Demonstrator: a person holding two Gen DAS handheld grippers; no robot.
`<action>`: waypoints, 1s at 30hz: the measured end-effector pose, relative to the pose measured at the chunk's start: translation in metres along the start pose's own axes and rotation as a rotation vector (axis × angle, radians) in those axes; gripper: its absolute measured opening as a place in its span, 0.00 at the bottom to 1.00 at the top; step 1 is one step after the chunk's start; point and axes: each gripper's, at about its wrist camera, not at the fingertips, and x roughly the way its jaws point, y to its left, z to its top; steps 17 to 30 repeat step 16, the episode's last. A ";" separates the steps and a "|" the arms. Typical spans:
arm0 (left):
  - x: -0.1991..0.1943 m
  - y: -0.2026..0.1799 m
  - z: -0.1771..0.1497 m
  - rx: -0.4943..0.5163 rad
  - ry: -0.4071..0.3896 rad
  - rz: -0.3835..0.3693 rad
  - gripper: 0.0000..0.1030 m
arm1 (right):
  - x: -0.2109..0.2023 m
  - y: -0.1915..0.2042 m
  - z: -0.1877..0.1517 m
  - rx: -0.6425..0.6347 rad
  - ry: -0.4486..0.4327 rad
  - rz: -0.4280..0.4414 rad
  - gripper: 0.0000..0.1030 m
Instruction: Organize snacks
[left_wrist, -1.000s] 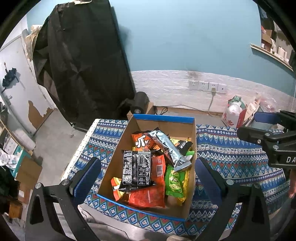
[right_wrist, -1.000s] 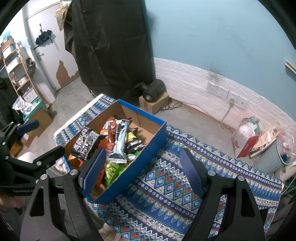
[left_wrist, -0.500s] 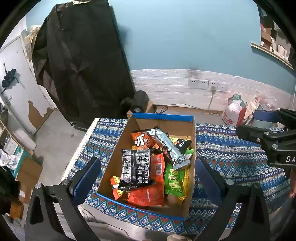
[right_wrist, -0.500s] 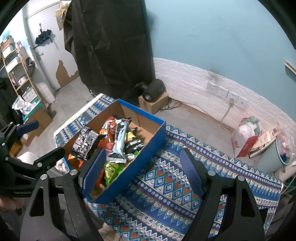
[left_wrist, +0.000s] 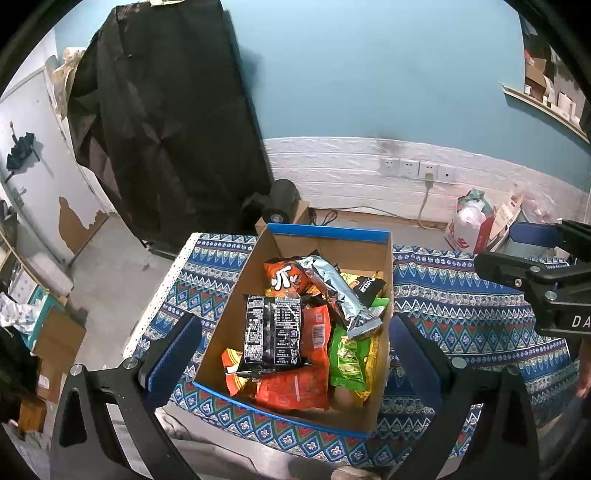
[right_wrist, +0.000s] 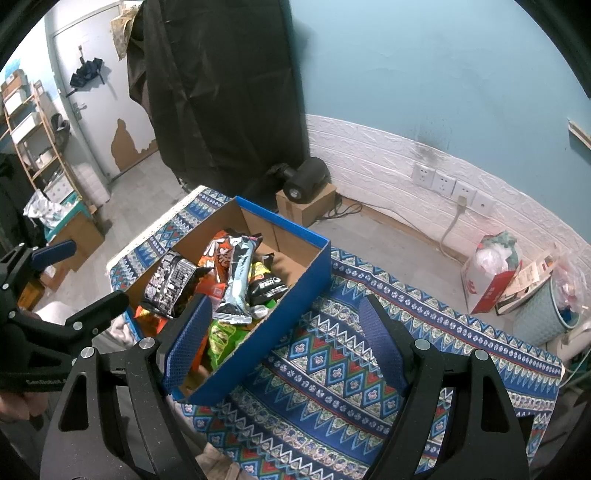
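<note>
Counted one open blue-edged cardboard box (left_wrist: 328, 233) at centre on one blue patterned cloth (left_wrist: 461, 295). Inside: one black printed packet (left_wrist: 273, 332), one silver foil packet (left_wrist: 340, 291), at least two orange packets (left_wrist: 284, 277), one green packet (left_wrist: 349, 365) toward 5 o'clock. Deeper layers uncountable.

- Cardboard box (left_wrist: 384, 295), blue outside, brown inside, open top; sits on patterned cloth (left_wrist: 461, 295).
- Snacks piled loose in box, approx. half full.
- Black pkt w/ white print (left_wrist: 273, 332) on top, near box's left wall.
- Silver wrapper (left_wrist: 338, 291) lies diagonal, centre-right.
- Orange bags (left_wrist: 295, 384) underneath; green pkt (left_wrist: 349, 363) by box's right wall.
</note>
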 end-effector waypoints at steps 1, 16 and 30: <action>0.000 0.000 0.000 -0.001 0.002 -0.002 0.99 | 0.000 0.000 0.000 -0.001 0.000 0.000 0.78; -0.003 -0.003 -0.002 0.001 -0.008 -0.007 0.99 | 0.000 0.000 0.000 -0.001 0.000 0.000 0.79; -0.003 -0.003 -0.002 0.001 -0.008 -0.007 0.99 | 0.000 0.000 0.000 -0.001 0.000 0.000 0.79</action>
